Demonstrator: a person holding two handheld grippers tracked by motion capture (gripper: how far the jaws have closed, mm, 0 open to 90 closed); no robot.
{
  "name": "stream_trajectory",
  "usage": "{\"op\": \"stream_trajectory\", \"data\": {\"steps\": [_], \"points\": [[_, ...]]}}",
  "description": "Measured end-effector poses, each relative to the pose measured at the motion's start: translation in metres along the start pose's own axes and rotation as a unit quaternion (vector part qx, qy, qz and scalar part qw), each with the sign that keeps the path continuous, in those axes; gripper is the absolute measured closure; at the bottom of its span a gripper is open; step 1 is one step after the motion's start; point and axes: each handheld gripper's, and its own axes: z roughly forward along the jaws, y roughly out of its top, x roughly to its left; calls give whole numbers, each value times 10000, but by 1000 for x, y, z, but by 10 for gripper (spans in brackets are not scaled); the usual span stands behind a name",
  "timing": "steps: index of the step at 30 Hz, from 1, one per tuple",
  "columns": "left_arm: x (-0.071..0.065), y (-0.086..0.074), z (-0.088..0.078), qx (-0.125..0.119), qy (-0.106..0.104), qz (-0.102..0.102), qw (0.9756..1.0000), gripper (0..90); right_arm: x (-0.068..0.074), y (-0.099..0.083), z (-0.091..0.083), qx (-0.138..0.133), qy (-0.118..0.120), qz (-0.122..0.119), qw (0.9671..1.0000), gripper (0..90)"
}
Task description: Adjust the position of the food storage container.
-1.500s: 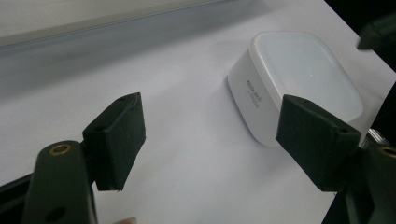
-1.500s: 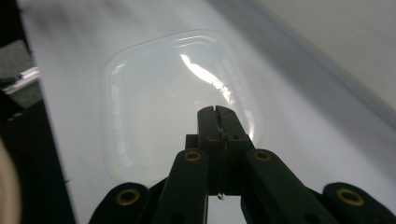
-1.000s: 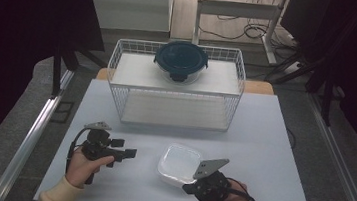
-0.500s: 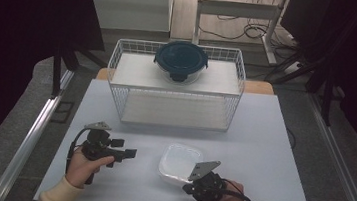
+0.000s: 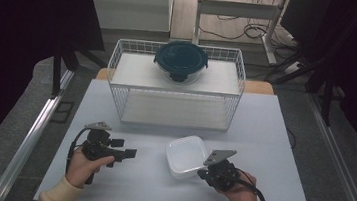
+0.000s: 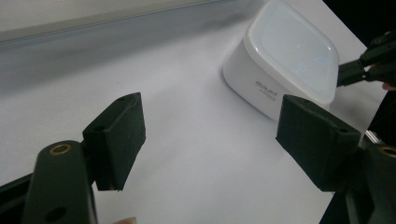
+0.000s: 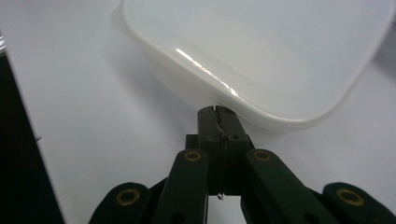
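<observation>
The right gripper [image 5: 205, 172] has pulled back a little toward the person since a second ago; its tip, which earlier lay over the near right corner of the white, rounded-square plastic container [image 5: 187, 155], now sits at that corner's rim. In the right gripper view its fingers [image 7: 218, 122] are pressed together just below the container's rim [image 7: 243, 100], with nothing visibly caught between them; whether they touch the rim or stop just short is hard to tell. My reading is that the container has been set down or let go rather than gripped, so a fresh hold would be needed before it moves anywhere.

The container sits on the pale worktop [image 5: 273, 140], near the front edge and right of centre, open side up in the right gripper view. The left gripper [image 5: 121, 152] rests in the person's left hand, well apart from the container, its fingers [image 6: 116, 137] spread wide and empty, pointed toward the container [image 6: 285, 70].

Behind stands a white wire rack [image 5: 119, 69] with a dark blue round lidded bowl [image 5: 180, 60] on its upper shelf. The small print on the container's side is too blurred to read, and the right hand hides most of its gripper's body in the high view.
</observation>
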Motion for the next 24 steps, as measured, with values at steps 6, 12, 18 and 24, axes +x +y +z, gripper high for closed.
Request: {"op": "stream_trajectory", "data": {"steps": [6,12,18,24], "points": [[-1,0,1,14,12,1,10000,233,-14,3,4,-29,-183,158,9997,894],[1,0,0,10,14,-14,10000,233,-12,3,-5,-89,-254,155,9995,894],[1,0,-1,0,-5,-18,10000,233,-2,25,-26,-485,-210,169,9985,894],[2,0,-2,-46,-11,-54,10000,234,-3,75,0,-523,-113,72,9985,894]]}}
